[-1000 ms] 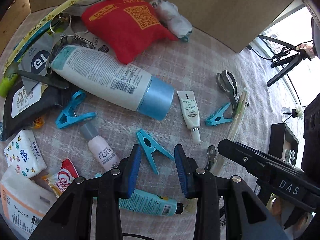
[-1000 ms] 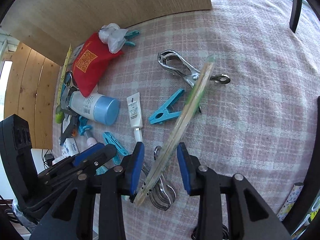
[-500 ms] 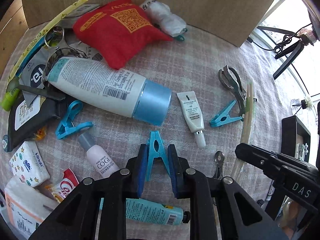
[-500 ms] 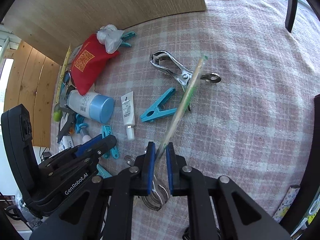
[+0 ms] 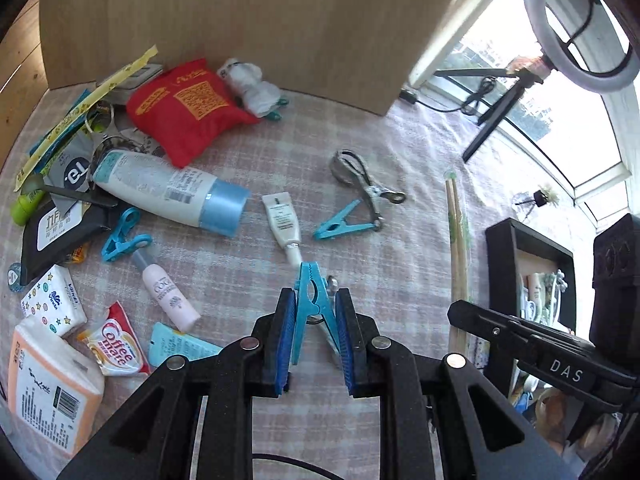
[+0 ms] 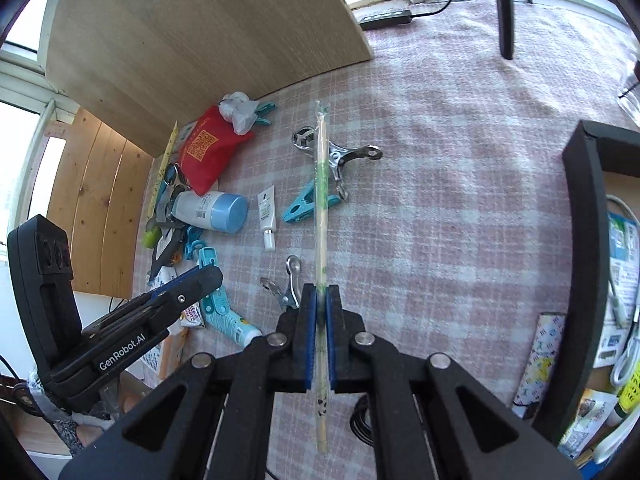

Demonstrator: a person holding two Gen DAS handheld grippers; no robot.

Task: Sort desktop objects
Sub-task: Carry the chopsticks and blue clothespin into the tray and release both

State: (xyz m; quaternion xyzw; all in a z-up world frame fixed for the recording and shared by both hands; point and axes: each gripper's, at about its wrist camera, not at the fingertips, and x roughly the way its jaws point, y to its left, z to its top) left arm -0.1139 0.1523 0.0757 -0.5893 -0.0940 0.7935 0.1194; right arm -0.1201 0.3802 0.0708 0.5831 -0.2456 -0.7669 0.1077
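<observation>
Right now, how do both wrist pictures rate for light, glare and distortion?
Left wrist: window blown out at upper right, table evenly lit, clothespin sharp, fisheye bends the board's edges. Right wrist: daylight, slightly soft, chopsticks readable, corners vignetted black.

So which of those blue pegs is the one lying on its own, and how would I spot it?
Start at the big white bottle with the blue cap. Right of it, past the small white tube, lies a teal peg. Its tip touches a shiny metal clamp; no other peg does.

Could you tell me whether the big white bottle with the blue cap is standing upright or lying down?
Lying down: the white bottle rests on its side on the checked cloth.
</observation>
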